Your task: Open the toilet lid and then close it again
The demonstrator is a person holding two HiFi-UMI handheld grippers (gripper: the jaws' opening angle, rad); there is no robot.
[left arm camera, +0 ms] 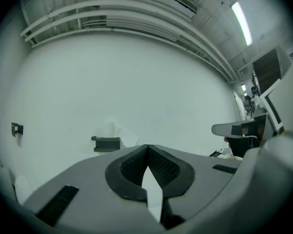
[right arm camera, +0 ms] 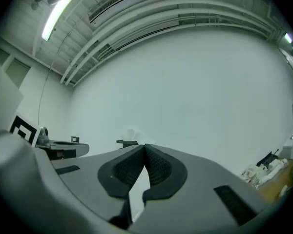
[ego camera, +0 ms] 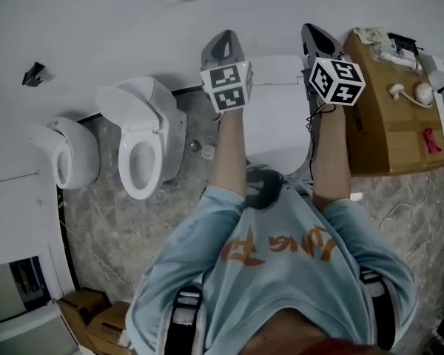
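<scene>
- Left gripper [ego camera: 223, 44] sits upper centre in the head view, aimed level at the white wall [ego camera: 96, 21]. Jaws are pressed together with nothing between them.
- Right gripper [ego camera: 317, 35] is just to the right in the same pose, jaws also closed and empty.
- Toilet lid [ego camera: 277, 117] is at centre frame between the two forearms, lying flat on its toilet. Neither gripper touches it.
- Second toilet [ego camera: 142, 143] is at left of frame, bowl open.
- Cardboard box [ego camera: 385, 117] stands just right of the lid, with small items on top.
</scene>
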